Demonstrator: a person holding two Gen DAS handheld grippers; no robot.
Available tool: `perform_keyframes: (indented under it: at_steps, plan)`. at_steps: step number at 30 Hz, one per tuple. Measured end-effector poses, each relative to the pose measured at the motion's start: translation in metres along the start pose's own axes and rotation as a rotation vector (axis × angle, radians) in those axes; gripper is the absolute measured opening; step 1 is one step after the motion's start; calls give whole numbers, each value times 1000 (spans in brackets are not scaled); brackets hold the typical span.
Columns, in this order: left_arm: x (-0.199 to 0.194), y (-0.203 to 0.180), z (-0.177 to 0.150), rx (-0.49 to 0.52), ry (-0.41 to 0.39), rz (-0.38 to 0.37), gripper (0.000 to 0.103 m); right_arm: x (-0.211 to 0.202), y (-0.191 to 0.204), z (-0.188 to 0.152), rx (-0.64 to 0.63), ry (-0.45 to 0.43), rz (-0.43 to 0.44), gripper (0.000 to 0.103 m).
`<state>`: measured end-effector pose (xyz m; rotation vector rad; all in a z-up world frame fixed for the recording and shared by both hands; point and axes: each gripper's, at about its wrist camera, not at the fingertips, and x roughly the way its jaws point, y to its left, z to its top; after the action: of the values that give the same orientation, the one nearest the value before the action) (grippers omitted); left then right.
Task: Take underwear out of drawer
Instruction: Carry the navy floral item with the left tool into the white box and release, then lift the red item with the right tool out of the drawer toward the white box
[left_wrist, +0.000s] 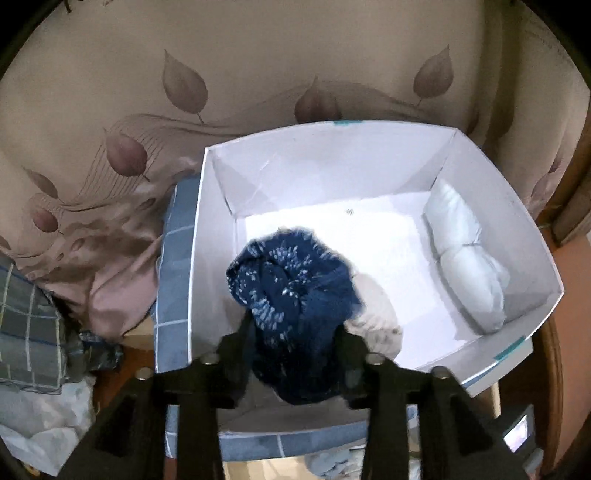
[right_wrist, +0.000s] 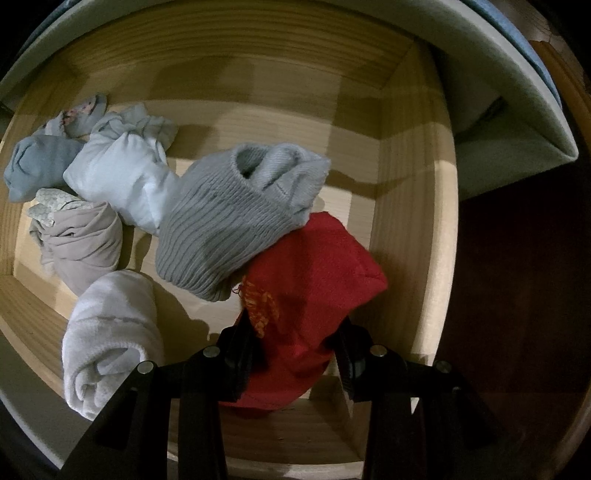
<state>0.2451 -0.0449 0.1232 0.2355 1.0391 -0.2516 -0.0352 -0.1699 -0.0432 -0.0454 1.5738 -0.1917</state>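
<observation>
In the left wrist view my left gripper (left_wrist: 293, 328) is shut on a dark blue speckled garment (left_wrist: 291, 291) and holds it over the front of a white box (left_wrist: 207, 236). A pale blue roll (left_wrist: 465, 254) and a cream bundle (left_wrist: 376, 314) lie inside the box. In the right wrist view my right gripper (right_wrist: 295, 332) is shut on a red garment (right_wrist: 306, 295) inside the wooden drawer (right_wrist: 413, 221). A grey ribbed knit roll (right_wrist: 229, 221) leans against the red garment. Several rolled garments lie at the drawer's left.
A white rolled garment (right_wrist: 110, 339), a beige one (right_wrist: 85, 240) and a pale blue one (right_wrist: 122, 181) crowd the drawer's left. The box stands on a blue tiled surface (left_wrist: 173, 295) beside a leaf-patterned curtain (left_wrist: 110, 110). Checked fabric (left_wrist: 29, 325) lies left.
</observation>
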Motion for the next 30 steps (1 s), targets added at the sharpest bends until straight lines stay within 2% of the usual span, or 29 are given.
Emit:
perform_keyframes:
  at_steps: [2,3,4,8,12,17,24,30]
  plan:
    - [0,2,-1,-8,1,-2,46,0,-1,0,1,0,-1,35]
    - [-1,4,-1,-19,3,-11,55,0,-1,0,1,0,0,35]
    - [-2,5,0,-28,-1,-18,58,0,-1,0,0,0,0,35]
    - [-15,15,0,-72,-28,-54,58,0,-1,0,2,-1,0,35]
    - [-41,23,-9,-105,-88,-101,58,0,-2,0,12,-11,9,35]
    - [-69,29,-28,-98,-131,-60,58,-3,-8,-3,33,-50,36,35]
    - [-84,32,-84,-76,-125,-15,58,-3,-13,-5,54,-68,47,35]
    - [-55,30,-145,-127,-54,14,58,-4,-18,-2,70,-89,44,35]
